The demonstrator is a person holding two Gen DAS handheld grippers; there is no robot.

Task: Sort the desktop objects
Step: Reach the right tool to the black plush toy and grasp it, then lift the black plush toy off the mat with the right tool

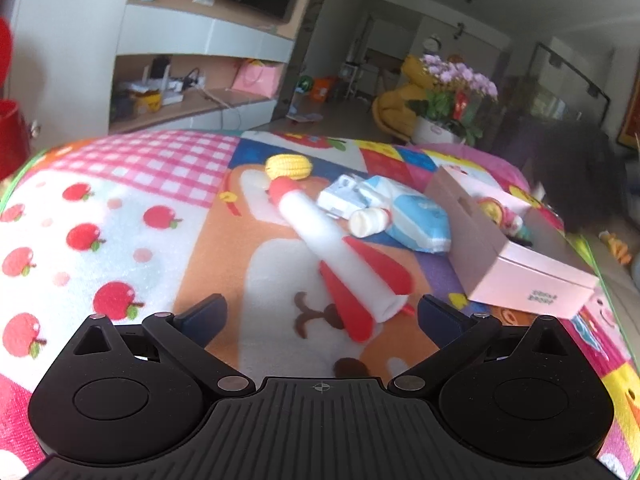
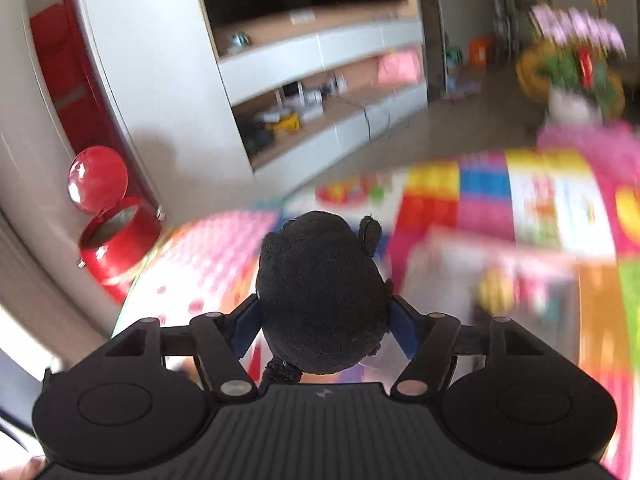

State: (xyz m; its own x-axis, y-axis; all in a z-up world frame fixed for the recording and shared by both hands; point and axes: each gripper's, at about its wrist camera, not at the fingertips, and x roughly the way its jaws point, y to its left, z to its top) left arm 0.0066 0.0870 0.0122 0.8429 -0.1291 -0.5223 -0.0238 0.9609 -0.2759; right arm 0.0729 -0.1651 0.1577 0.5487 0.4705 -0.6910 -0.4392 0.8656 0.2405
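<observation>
My right gripper [image 2: 324, 322] is shut on a black plush toy [image 2: 320, 280], whose round body bulges out between the blue pads, held above the blurred patchwork cloth. In the left wrist view my left gripper [image 1: 320, 312] stands open low over the cloth. The tail of a white and red toy rocket [image 1: 340, 248] lies between its fingers, untouched. Beyond the rocket lie a yellow toy corn [image 1: 289, 167], a small white bottle [image 1: 368, 221] and a blue and white wipes pack [image 1: 416, 220]. A dark blur [image 1: 580, 176] hangs over the far right.
An open pink box [image 1: 520, 272] with small toys inside sits on the right of the cloth [image 1: 120, 208]; it shows blurred as the pink box [image 2: 500, 280] in the right wrist view. A red bin [image 2: 116, 236] stands on the floor at left. Shelves and a flower pot lie behind.
</observation>
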